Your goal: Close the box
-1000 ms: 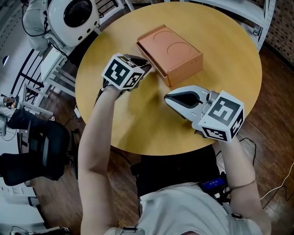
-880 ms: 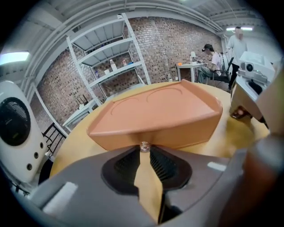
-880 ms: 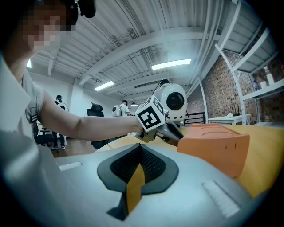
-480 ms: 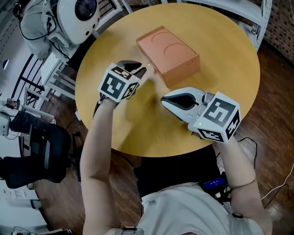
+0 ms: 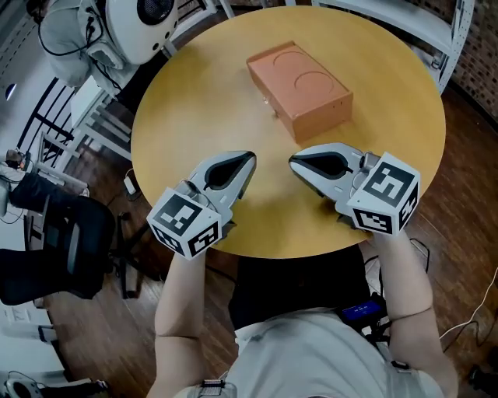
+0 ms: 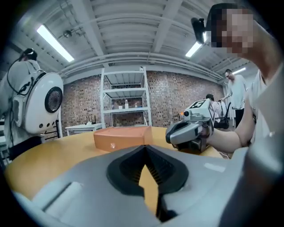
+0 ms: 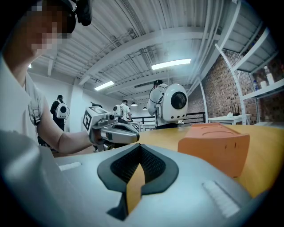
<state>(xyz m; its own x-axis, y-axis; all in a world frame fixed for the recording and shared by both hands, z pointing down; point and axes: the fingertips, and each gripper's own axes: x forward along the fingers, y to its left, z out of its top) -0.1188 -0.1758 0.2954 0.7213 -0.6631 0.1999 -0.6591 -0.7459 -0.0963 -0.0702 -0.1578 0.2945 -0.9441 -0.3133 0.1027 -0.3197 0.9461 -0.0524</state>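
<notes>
**A:** What's the surface?

**B:** A round, yellow wooden bench. The orange box sits on it at the upper centre of the head view, with its lid down flat.

**A:** And the grippers?

**B:** Both are over the bench's lower part, well apart from the box. The left gripper has its jaws closing tip to tip on nothing. The right gripper has its jaws together, also empty.

**A:** The room?

**B:** There's a dark wood floor, a white round-headed robot at upper left and a black chair at the left edge. Metal shelving stands against a brick wall.
</notes>
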